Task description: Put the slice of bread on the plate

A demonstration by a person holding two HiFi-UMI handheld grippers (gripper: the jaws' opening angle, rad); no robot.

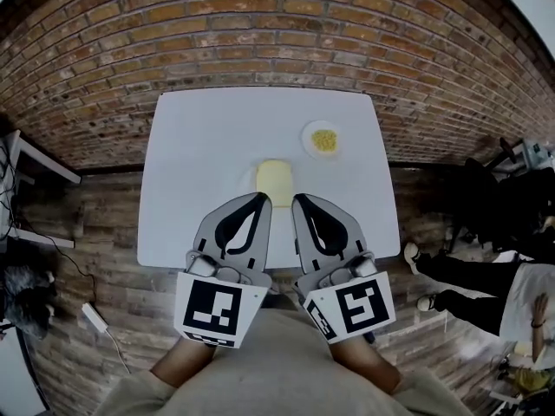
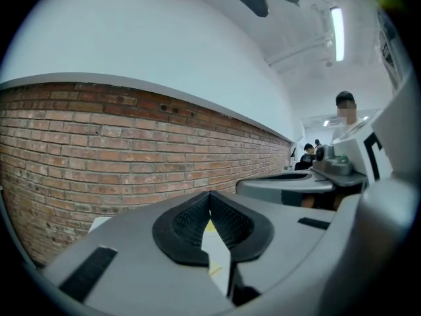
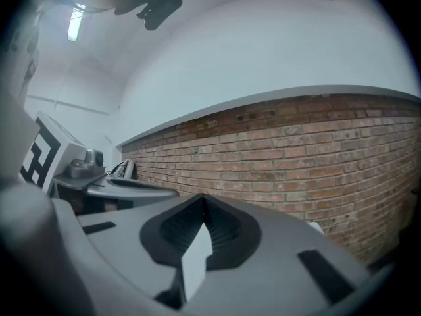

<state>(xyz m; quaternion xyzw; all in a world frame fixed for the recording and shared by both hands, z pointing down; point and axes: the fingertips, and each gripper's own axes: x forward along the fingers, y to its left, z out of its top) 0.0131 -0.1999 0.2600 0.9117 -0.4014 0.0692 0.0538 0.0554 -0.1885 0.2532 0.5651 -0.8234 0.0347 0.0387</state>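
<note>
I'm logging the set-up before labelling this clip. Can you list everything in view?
White rectangular table: one, white, against the wall.
Pale yellow slice of bread: one, mid-table, just beyond the gripper tips, seemingly on a faint white plate.
Small round white dish: one, holds yellow crumbly food, behind and right of the bread.
Red brick wall: one, behind the table.
Wooden plank floor: brown, around the table.
White adapter with cable: one, on the floor at left.
Seated person: one, dark trousers, right edge.
Left gripper: one, grey with black pads, shut, empty.
Right gripper: one, same, shut, empty.
</note>
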